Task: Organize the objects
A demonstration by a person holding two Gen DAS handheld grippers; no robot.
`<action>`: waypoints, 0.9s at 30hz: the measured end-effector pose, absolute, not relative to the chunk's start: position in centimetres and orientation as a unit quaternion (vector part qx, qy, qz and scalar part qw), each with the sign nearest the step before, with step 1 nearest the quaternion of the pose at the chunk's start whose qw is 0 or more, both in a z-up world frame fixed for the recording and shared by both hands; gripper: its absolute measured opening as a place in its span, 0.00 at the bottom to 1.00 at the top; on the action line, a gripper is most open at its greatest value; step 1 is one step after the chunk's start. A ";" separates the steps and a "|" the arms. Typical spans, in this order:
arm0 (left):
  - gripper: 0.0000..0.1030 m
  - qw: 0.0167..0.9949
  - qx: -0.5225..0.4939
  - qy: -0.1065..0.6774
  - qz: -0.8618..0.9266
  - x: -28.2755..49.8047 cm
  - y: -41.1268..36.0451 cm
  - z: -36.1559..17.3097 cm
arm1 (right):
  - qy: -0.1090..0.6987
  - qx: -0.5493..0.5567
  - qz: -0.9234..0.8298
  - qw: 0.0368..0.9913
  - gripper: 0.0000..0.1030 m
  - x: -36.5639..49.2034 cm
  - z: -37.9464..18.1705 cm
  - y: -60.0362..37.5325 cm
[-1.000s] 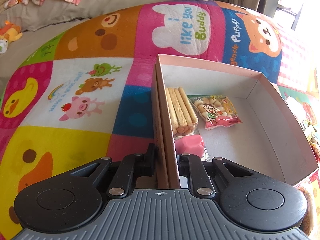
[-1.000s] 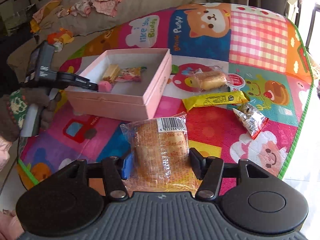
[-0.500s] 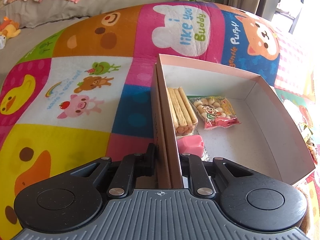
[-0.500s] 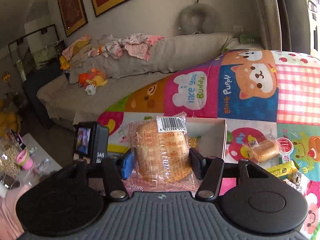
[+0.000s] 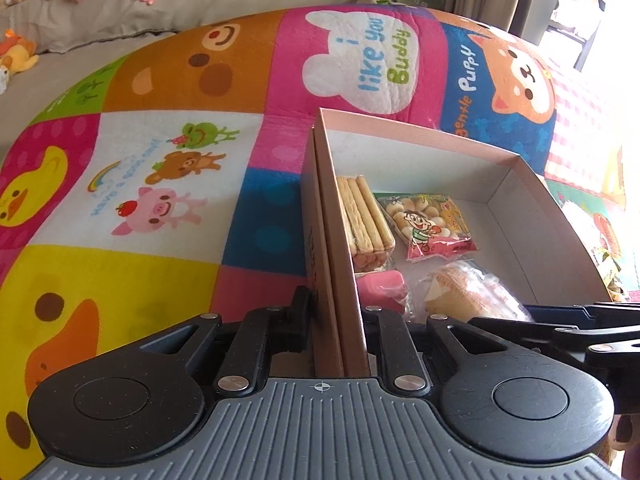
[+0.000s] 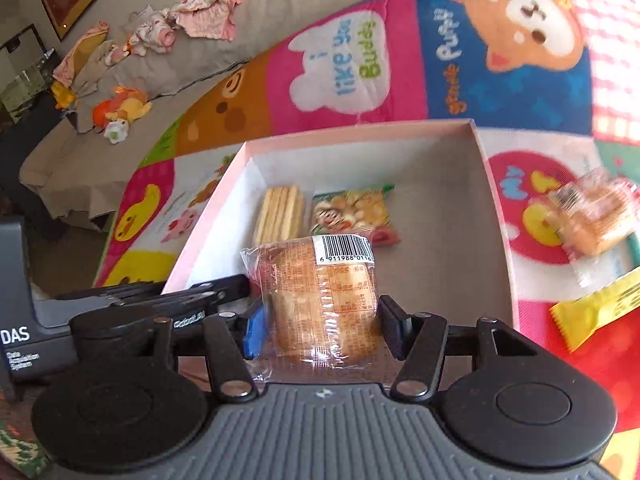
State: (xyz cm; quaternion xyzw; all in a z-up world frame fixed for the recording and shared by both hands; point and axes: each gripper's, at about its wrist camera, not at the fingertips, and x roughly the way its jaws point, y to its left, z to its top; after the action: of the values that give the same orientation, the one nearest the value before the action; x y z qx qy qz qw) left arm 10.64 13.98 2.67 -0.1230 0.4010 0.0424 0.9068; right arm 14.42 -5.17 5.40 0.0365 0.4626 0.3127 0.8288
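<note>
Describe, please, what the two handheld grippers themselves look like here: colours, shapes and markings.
Both share a ribbed grey body with two round black discs, black linkage arms and silver pivot pins. The left gripper has black fingers. The right gripper has one blue pad and one black finger. The left unit's grey housing reads "DAS Data Acquisition System".

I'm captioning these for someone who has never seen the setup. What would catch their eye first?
First, the clear-wrapped cake with a barcode label, gripped by the right hand-held gripper over the open pink cardboard box. Next, the left hand-held gripper clamped on the box's side wall, with a biscuit-stick pack and a cartoon snack bag inside. Beneath everything lies the bright patchwork animal play mat.
</note>
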 end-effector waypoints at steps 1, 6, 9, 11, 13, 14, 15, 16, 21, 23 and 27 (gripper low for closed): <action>0.17 0.907 -0.123 0.401 0.043 10.6 14.0 2.7 | 0.463 0.045 0.319 0.826 0.63 14.4 5.3 -5.3; 0.17 0.907 -0.123 0.401 0.043 10.6 13.9 2.7 | 0.454 0.087 0.330 0.823 0.70 14.4 6.3 -6.7; 0.17 0.907 -0.122 0.401 0.043 10.7 14.0 2.7 | 0.473 0.131 0.336 0.804 0.70 15.2 6.2 -7.6; 0.17 0.907 -0.122 0.401 0.043 10.6 14.0 2.7 | 0.492 0.159 0.337 0.787 0.70 15.6 5.6 -7.8; 0.16 0.907 -0.122 0.401 0.044 10.7 14.0 2.6 | 0.498 0.183 0.340 0.777 0.70 15.9 5.1 -7.6; 0.16 0.907 -0.122 0.401 0.044 10.7 14.0 2.6 | 0.500 0.195 0.346 0.769 0.71 16.0 4.9 -7.5; 0.16 0.907 -0.123 0.401 0.044 10.7 14.0 2.6 | 0.503 0.209 0.354 0.760 0.73 16.1 4.7 -7.5; 0.16 0.906 -0.124 0.401 0.044 10.7 14.1 2.6 | 0.504 0.223 0.361 0.752 0.76 16.1 4.7 -7.5; 0.16 0.906 -0.125 0.401 0.045 10.8 14.1 2.6 | 0.479 0.217 0.374 0.764 0.76 15.4 6.0 -8.1; 0.16 0.907 -0.124 0.401 0.044 10.7 14.1 2.6 | 0.446 0.183 0.368 0.795 0.73 14.3 7.4 -9.5; 0.16 0.907 -0.122 0.401 0.046 10.7 14.1 2.6 | 0.364 0.088 0.322 0.870 0.73 11.0 10.0 -13.9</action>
State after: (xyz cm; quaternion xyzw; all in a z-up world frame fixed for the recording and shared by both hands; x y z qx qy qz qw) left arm 10.67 14.07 2.60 -0.1221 0.4008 0.0457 0.9069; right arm 10.99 -13.90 10.01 0.0878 0.3636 0.3217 0.8698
